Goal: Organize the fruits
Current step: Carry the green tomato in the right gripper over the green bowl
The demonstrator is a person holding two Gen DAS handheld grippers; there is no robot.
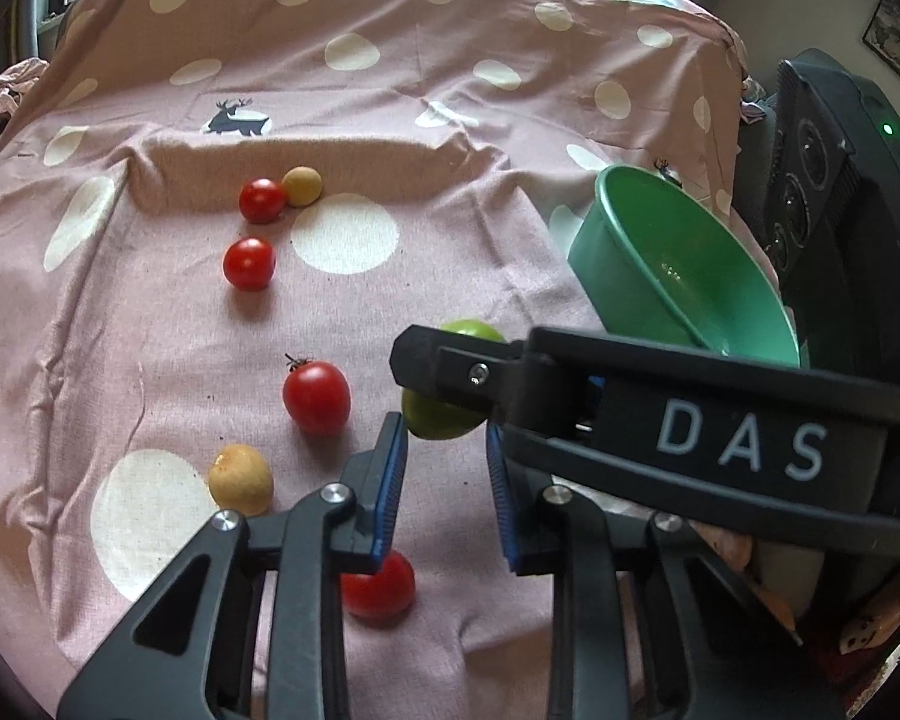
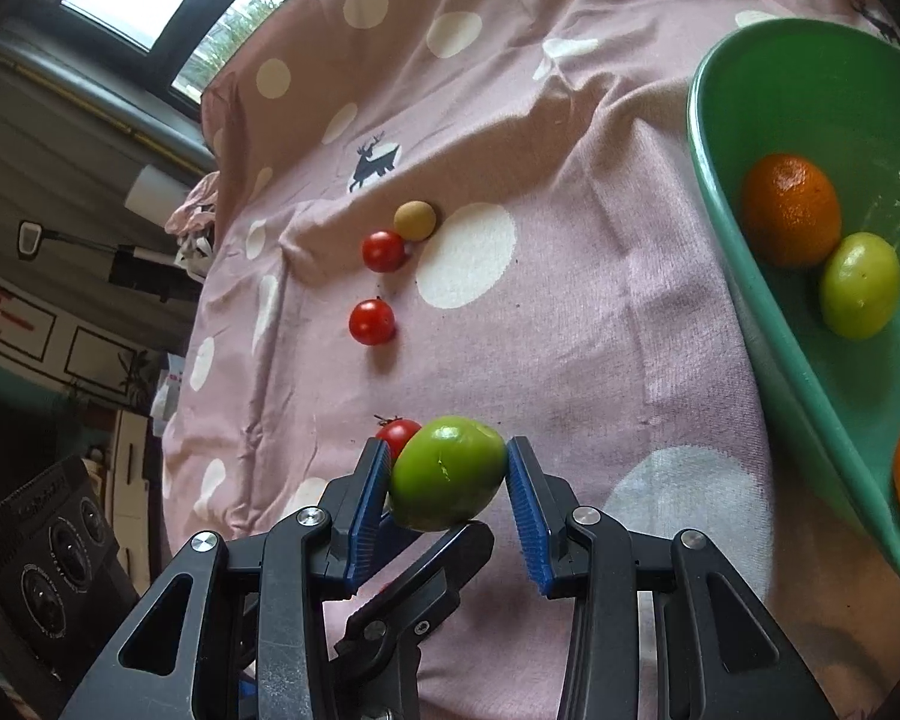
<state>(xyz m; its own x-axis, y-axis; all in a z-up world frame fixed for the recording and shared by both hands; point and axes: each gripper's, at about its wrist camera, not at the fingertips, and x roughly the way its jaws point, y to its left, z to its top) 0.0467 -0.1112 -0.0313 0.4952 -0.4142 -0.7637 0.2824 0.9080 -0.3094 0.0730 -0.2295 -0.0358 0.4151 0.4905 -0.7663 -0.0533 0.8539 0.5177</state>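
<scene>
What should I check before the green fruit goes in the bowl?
1. Grip: ok. The right gripper pinches the held green fruit between both pads.
2. Room in the bowl: ok. It holds two oranges and another green fruit, with space left.
3. Way to the bowl: ok. Only bare cloth lies between.
4. Left gripper out of the way: not ok. It is empty but sits right under the held fruit.
5. Bowl steady: cannot tell. It looks tilted.
</scene>
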